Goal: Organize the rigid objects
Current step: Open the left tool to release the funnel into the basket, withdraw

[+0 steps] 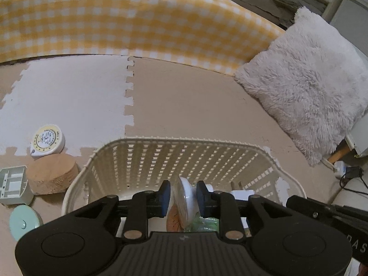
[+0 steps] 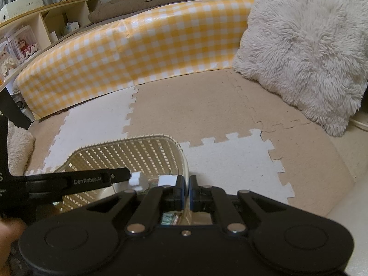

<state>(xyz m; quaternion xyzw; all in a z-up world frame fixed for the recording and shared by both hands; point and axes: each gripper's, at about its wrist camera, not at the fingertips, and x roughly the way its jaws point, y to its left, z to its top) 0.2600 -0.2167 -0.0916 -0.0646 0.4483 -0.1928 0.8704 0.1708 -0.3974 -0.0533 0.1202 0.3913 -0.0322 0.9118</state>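
Observation:
A cream slotted plastic basket [image 1: 184,139] stands on the foam floor mats. My left gripper [image 1: 184,188] hangs over its near side, pointing down into it. Between its blue pads stands a round white disc with a clear face [image 1: 186,199], on edge and tilted; a thin gap shows at the left pad, so the jaws are slightly open. In the basket lie a green item [image 1: 203,224], an orange-brown item [image 1: 173,218] and a white block [image 1: 241,193]. My right gripper [image 2: 188,184] is shut on the basket's right rim [image 2: 184,161].
Left of the basket lie a round white tape measure with a yellow face [image 1: 47,140], a cork disc [image 1: 53,174], a grey-green box [image 1: 13,184] and a mint round lid [image 1: 23,223]. A fluffy white cushion [image 1: 310,87] and a yellow checked bed side [image 1: 138,23] bound the mats.

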